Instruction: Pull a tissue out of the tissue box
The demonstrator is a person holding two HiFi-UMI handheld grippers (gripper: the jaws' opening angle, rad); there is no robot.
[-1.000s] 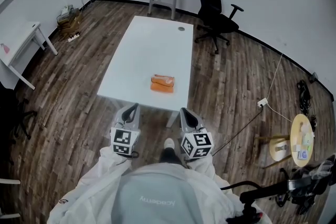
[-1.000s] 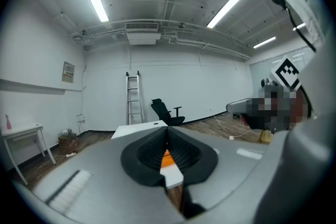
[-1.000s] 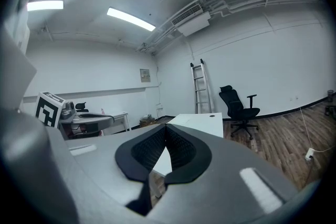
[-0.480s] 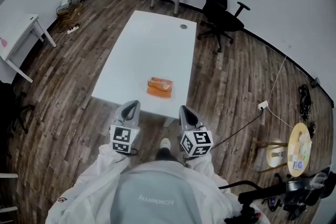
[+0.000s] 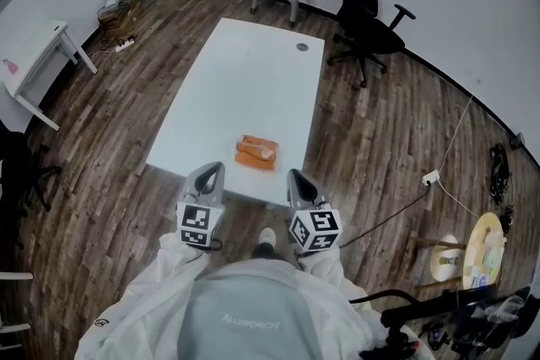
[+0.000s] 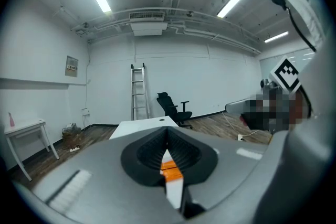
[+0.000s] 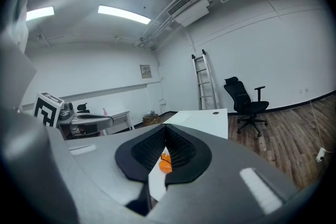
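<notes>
Person standing at the near end of the white table (image 5: 245,88), a gripper in each hand. The orange tissue box (image 5: 256,153) lies flat near that end, ahead of and between the two grippers, well apart from both. Left gripper (image 5: 215,170) and right gripper (image 5: 292,176): jaws pressed together, nothing between them. A pale patch on the box top is probably the exposed tissue, too small to confirm. Tissue judged light, soft and easily torn: pinch the raised tuft. The light box likely needs steadying.
</notes>
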